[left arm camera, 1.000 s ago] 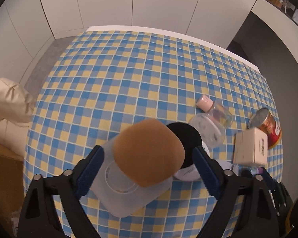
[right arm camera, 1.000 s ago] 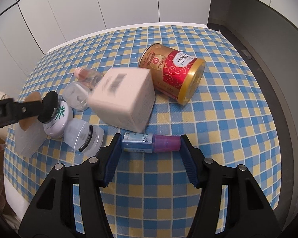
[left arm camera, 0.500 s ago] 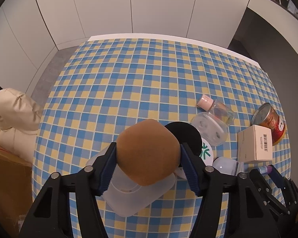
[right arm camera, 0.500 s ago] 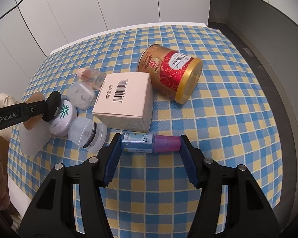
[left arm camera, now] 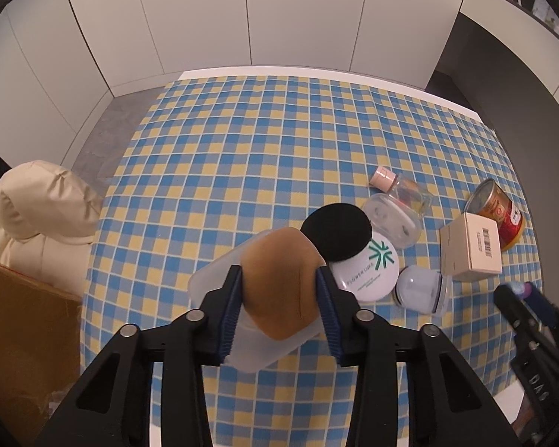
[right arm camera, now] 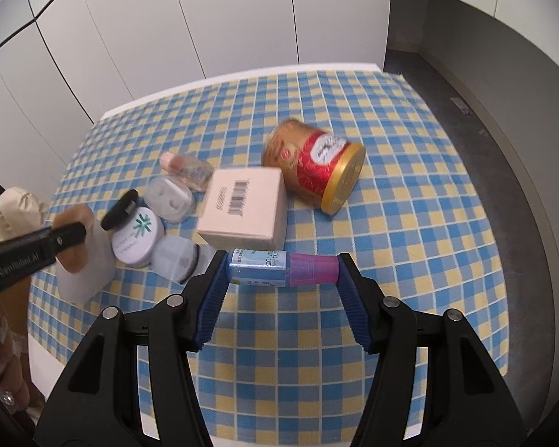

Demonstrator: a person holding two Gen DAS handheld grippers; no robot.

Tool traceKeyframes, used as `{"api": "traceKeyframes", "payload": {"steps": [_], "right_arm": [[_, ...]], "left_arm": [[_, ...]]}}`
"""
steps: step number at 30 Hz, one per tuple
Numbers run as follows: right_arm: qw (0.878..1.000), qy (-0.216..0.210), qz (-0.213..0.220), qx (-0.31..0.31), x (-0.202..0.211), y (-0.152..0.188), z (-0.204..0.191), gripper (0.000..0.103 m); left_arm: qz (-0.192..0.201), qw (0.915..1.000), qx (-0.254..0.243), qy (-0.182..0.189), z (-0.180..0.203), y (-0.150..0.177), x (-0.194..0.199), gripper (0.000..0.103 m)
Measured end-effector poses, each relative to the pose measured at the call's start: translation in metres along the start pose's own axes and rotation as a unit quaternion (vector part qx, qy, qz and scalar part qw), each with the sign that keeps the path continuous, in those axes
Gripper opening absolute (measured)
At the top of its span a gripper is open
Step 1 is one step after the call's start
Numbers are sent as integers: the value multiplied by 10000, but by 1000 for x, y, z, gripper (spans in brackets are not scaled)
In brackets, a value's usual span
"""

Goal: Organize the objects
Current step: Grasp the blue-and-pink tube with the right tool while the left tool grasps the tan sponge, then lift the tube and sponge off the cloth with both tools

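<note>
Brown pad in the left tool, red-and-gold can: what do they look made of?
Brown pad: looks like soft matte sponge or foam, since its sides dent between the fingers.
Red-and-gold can: probably printed metal, judging by its glossy gold rim.

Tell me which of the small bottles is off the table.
The blue bottle with the purple cap, clamped end to end in the right gripper. The pink-capped bottle lies on the cloth.

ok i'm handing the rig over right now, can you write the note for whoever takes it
Left gripper: jaws have just closed on the brown makeup puff, which sits on its clear case.
Right gripper: shut on the blue bottle with the purple cap, held end to end above the checked tablecloth.
On the cloth, clustered: pink box, red and gold tin on its side, white compact, clear jars.
Nothing visibly sorted yet; all remain to place.
</note>
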State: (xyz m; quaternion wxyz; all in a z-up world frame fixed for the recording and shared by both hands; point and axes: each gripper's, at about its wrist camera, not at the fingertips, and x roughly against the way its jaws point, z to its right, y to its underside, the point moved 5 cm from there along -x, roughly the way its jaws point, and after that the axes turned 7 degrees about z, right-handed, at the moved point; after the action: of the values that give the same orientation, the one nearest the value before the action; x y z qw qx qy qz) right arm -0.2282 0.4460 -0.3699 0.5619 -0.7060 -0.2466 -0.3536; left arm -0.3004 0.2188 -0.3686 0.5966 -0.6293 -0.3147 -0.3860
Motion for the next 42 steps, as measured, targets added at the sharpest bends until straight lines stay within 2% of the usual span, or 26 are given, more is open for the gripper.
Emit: {"api": "traceKeyframes", "payload": {"steps": [7, 14, 26, 36, 42], "right_arm": [[9999, -87, 120, -2, 39, -25, 0, 60], [9996, -118, 229, 119, 79, -46, -5, 60], [9967, -39, 654, 481, 169, -94, -37, 60], [9906, 95, 1167, 709, 261, -156, -56, 60], [9855, 70, 1459, 869, 309, -181, -75, 60]], "left_arm": [[75, 10000, 48, -4, -8, -1, 26, 35], [220, 9997, 58, -28, -6, -17, 69, 35], [816, 9966, 19, 103, -4, -58, 176, 35], [1567, 9876, -87, 94, -9, -105, 287, 35], [1824, 9831, -84, 109, -16, -120, 330, 35]]}}
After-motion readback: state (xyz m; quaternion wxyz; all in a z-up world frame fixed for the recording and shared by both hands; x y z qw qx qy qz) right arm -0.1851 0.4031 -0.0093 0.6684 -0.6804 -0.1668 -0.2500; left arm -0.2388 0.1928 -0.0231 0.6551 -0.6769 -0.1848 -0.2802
